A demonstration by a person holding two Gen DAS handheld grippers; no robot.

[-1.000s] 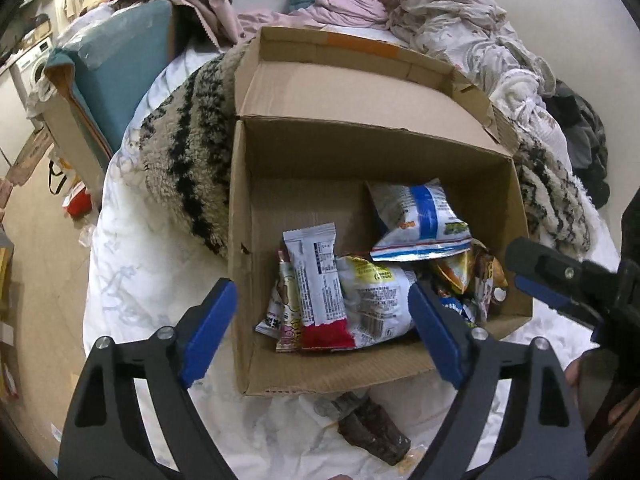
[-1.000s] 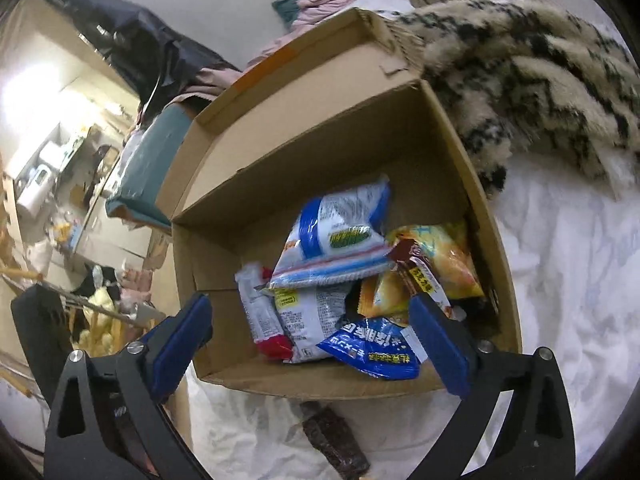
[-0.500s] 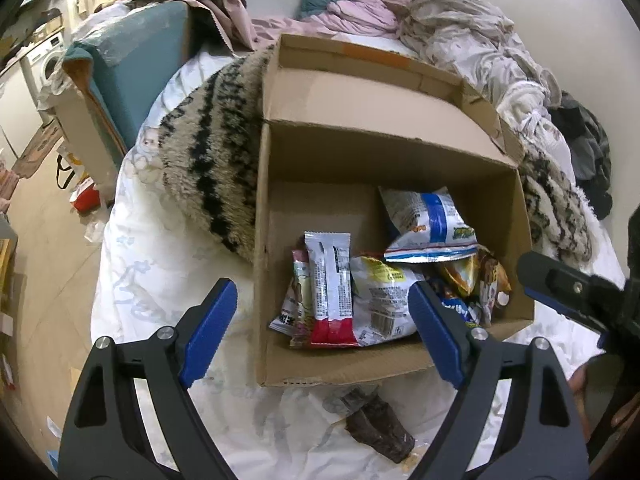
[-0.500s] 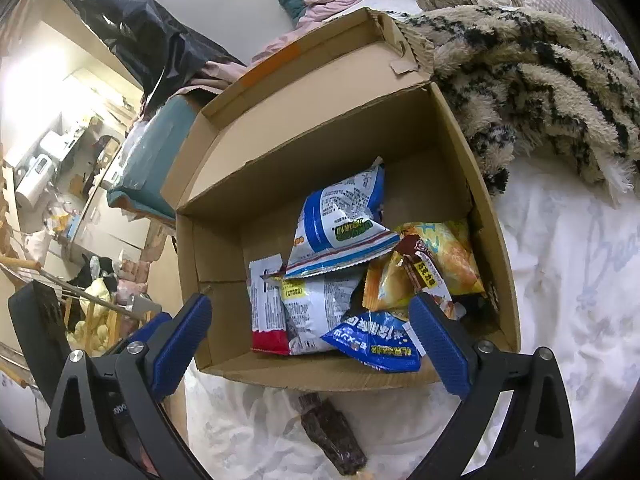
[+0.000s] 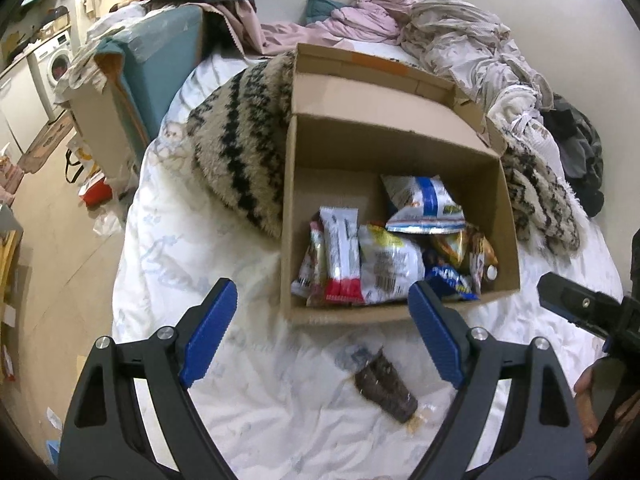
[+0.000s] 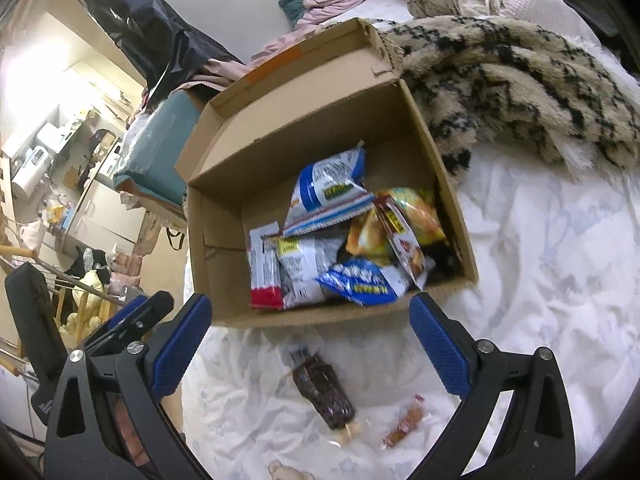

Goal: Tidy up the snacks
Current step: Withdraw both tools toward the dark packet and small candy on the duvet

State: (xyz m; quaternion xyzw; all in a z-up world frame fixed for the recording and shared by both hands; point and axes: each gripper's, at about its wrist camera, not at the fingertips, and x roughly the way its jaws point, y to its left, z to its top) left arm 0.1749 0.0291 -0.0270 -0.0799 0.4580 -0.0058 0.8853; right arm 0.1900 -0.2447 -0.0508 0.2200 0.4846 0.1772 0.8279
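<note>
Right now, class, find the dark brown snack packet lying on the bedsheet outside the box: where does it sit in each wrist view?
Left wrist view: dark brown snack packet lies low, right of centre, on the sheet below the box's near wall.
Right wrist view: it lies low, at centre, between the blue pads.
Shared landmark: the cardboard box just above it.

The cardboard box (image 5: 400, 148) is plain brown with an orange tape strip. Inside, a white-and-blue packet (image 5: 424, 204), a white bar with a red end (image 5: 340, 256) and a yellow-orange bag (image 6: 416, 216). The bedsheet (image 5: 224, 248) is white with faint grey-blue print; the fluffy blanket (image 6: 516, 80) is cream with black zigzags. Pads (image 5: 208, 332) – blue; a wrapped snack (image 6: 324, 392) – dark brown.
</note>
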